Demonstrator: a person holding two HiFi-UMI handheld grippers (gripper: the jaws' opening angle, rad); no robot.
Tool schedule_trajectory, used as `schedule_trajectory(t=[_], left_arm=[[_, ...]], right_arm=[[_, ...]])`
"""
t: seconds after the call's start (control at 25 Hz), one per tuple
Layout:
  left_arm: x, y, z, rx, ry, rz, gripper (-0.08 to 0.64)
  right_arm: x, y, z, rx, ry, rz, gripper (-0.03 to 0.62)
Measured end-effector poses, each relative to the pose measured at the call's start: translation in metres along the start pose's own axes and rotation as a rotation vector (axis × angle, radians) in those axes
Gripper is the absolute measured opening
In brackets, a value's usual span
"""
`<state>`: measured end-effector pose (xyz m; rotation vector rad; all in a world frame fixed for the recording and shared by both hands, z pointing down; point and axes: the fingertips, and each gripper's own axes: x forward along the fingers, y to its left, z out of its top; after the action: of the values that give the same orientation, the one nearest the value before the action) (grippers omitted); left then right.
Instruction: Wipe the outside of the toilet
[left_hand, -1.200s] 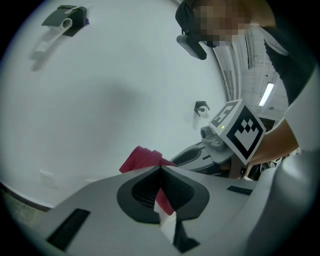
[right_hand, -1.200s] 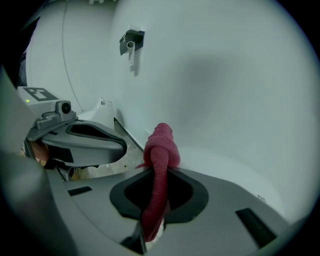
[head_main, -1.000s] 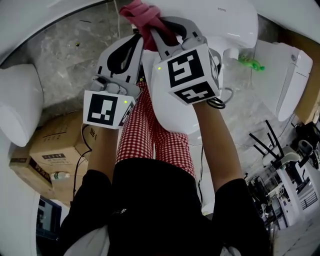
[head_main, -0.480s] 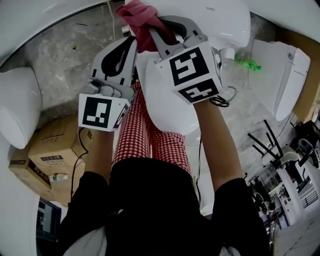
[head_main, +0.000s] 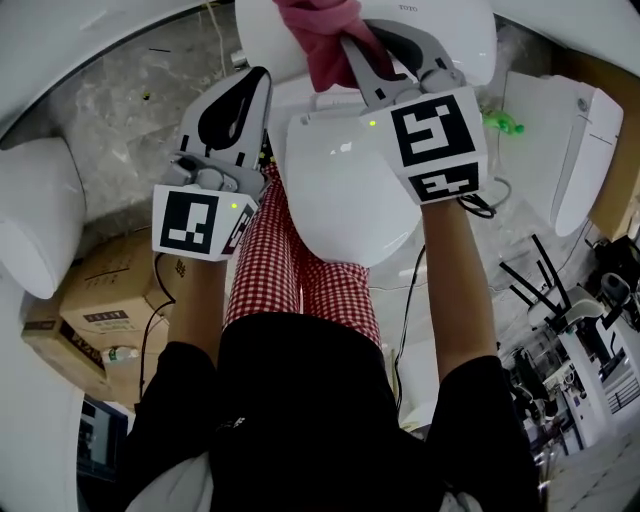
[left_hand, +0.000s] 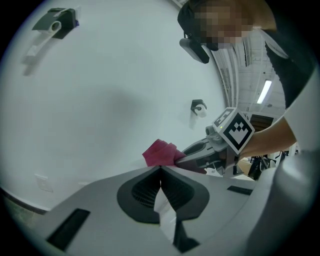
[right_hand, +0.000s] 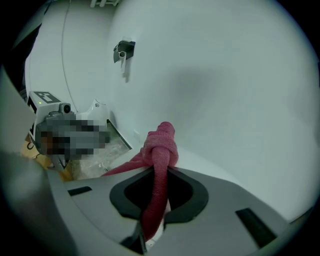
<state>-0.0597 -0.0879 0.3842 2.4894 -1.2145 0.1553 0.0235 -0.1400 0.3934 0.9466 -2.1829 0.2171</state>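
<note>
A white toilet stands below me, its shut lid (head_main: 345, 190) in front of the tank (head_main: 462, 42). My right gripper (head_main: 352, 48) is shut on a pink cloth (head_main: 325, 40) and presses it against the tank's front. In the right gripper view the knotted cloth (right_hand: 161, 145) bulges past the jaws (right_hand: 159, 172) onto white porcelain (right_hand: 225, 90). My left gripper (head_main: 257, 78) hovers left of the lid, shut with nothing in it. In the left gripper view its jaw tips (left_hand: 160, 169) meet, and the cloth (left_hand: 160, 152) shows beyond them.
Another white toilet (head_main: 35, 210) stands at the left and a third one (head_main: 565, 150) at the right. Cardboard boxes (head_main: 100, 295) lie on the floor at lower left. A green object (head_main: 505, 124) sits beside the tank. Stands and gear (head_main: 570, 340) crowd the lower right.
The right gripper has carried the pink cloth to the right across the tank's front. The left gripper has stayed almost where it was.
</note>
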Motion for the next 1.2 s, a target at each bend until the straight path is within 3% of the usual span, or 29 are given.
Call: schedule_trajectory(t=[0.44, 1.2], left_arm=[[0.006, -0.028, -0.007, 0.01, 0.017, -0.027, 0.009], [0.025, -0.058, -0.011, 0.015, 0.037, -0.068, 0.009]], right_arm=[[-0.03, -0.051, -0.033, 0.013, 0.004, -0.115, 0.055], [-0.054, -0.096, -0.065, 0.055, 0.021, -0.194, 0.055]])
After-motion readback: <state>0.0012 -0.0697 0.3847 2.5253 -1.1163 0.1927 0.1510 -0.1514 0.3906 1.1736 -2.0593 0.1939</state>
